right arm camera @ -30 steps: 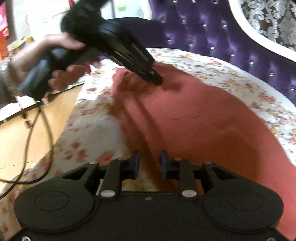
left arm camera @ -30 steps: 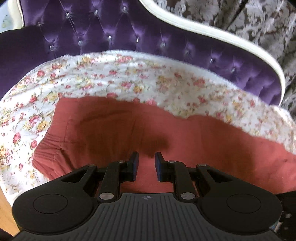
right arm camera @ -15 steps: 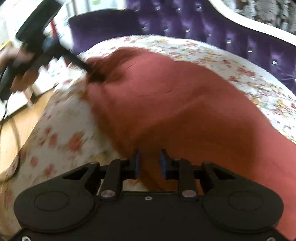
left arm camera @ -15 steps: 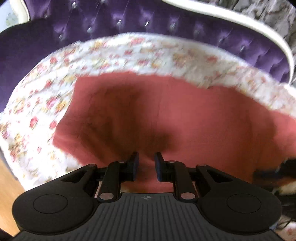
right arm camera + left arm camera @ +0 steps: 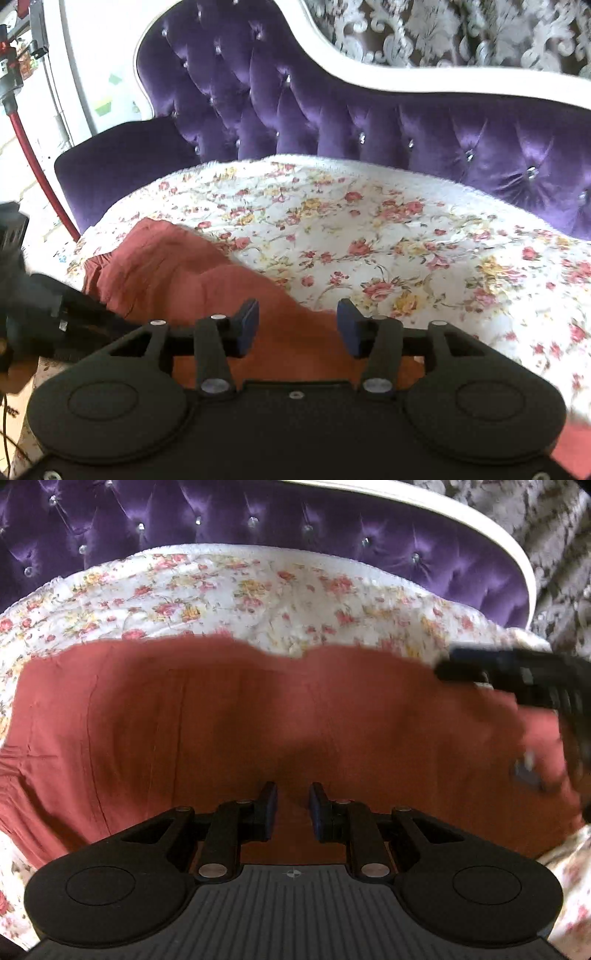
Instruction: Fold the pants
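Note:
The rust-red pants (image 5: 258,723) lie spread across a floral bedspread (image 5: 229,590); in the right wrist view they (image 5: 177,273) fill the lower left. My left gripper (image 5: 293,805) sits low over the near edge of the pants, its jaws a narrow gap apart with red cloth between them. My right gripper (image 5: 297,325) is open wide above the pants, nothing between its fingers. It shows blurred at the right edge of the left wrist view (image 5: 524,686). The left gripper's body shows at the far left of the right wrist view (image 5: 44,314).
A purple tufted headboard (image 5: 369,122) with a white frame (image 5: 424,79) runs behind the bed. Patterned wallpaper (image 5: 443,29) is above it. A dark purple cushion (image 5: 110,170) and a red hose (image 5: 33,158) stand at the left, beside wooden floor (image 5: 14,373).
The right gripper has opened from nearly shut and swung up toward the headboard. The left gripper has moved right along the pants' near edge, its jaws still narrow.

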Tool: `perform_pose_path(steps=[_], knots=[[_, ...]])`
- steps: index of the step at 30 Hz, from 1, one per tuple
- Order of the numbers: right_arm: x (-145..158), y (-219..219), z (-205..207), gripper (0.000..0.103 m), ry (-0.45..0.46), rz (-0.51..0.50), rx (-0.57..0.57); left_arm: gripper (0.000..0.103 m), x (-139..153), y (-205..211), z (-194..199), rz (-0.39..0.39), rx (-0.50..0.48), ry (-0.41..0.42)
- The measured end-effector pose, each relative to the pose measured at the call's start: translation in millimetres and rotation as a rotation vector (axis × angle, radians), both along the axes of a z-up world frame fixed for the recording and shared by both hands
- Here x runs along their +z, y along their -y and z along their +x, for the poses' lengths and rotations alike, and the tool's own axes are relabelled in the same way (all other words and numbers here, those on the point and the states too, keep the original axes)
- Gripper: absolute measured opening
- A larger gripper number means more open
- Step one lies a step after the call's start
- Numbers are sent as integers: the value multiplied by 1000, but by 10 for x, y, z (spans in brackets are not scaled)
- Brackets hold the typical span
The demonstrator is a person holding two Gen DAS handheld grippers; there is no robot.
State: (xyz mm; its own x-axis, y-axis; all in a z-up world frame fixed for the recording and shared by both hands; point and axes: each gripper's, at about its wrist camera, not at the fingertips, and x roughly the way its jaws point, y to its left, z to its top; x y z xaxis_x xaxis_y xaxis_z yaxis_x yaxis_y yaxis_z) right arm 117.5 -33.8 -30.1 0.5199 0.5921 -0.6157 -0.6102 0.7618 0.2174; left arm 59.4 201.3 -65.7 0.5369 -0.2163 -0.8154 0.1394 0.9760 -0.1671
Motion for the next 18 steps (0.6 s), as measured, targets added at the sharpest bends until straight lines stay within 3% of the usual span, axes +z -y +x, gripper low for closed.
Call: perform_pose_path(steps=[5,6,7,8,11,14,18], knots=[[-210,-27,209,56,-87,-14,74,19,0,-91,6,-58,32,-12],[-234,-34,214,49,-101,-13,89,19,6,-98,22,-64,34,-16],[-223,-19,187,13,-99,-2,102,19,14,-100,30,-65,35,-18],[-211,-27,134,10,-88,1,117,19,32,-99,36,-61,35,-18],[-100,-69,-218,10,48,-56,146,19,172,-91,26,-20,59,37],[-72,-114,-595,10,136,-105,174,19,391,-123,68,-51,81,115],[-171,-249,-939,10,251,-204,180,19,534,-42,272,-48,90,154]])
